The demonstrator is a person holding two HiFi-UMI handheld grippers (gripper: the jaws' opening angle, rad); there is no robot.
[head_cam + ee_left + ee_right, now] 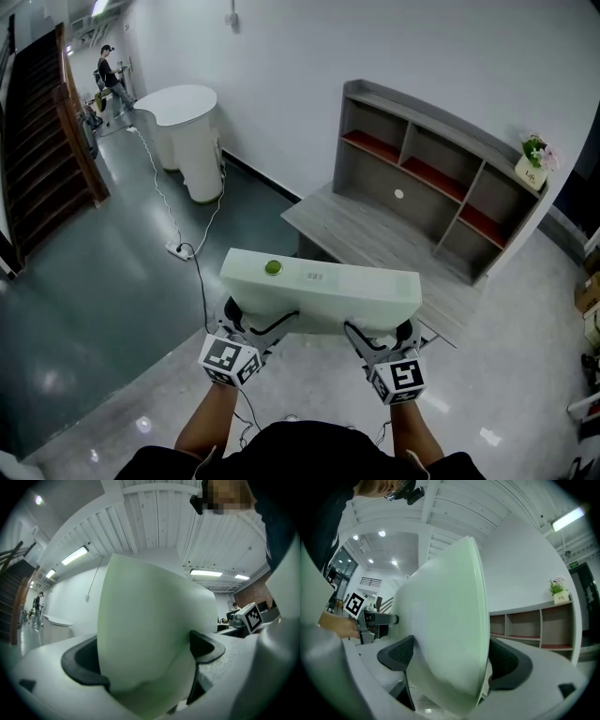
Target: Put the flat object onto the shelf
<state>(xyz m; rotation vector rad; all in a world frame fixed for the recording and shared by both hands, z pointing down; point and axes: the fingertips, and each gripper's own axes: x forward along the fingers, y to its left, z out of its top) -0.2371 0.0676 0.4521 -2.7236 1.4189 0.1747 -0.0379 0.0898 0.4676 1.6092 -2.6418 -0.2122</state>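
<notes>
A pale green flat box (323,289) with a green round button on top is held level in front of me, above the floor. My left gripper (251,330) is shut on its near left edge, and my right gripper (375,339) is shut on its near right edge. The box (145,639) fills the left gripper view between the dark pads (82,665). The same box (450,634) fills the right gripper view too. The grey shelf unit (427,183) with red-lined compartments stands ahead, beyond the box. Its low front platform (356,230) lies just past the box's far edge.
A small potted flower (534,161) sits on the shelf's top right end. A white rounded counter (187,131) stands at the back left, with a cable and power strip (180,248) on the dark floor. A staircase (42,141) rises far left. A person (108,75) stands far off.
</notes>
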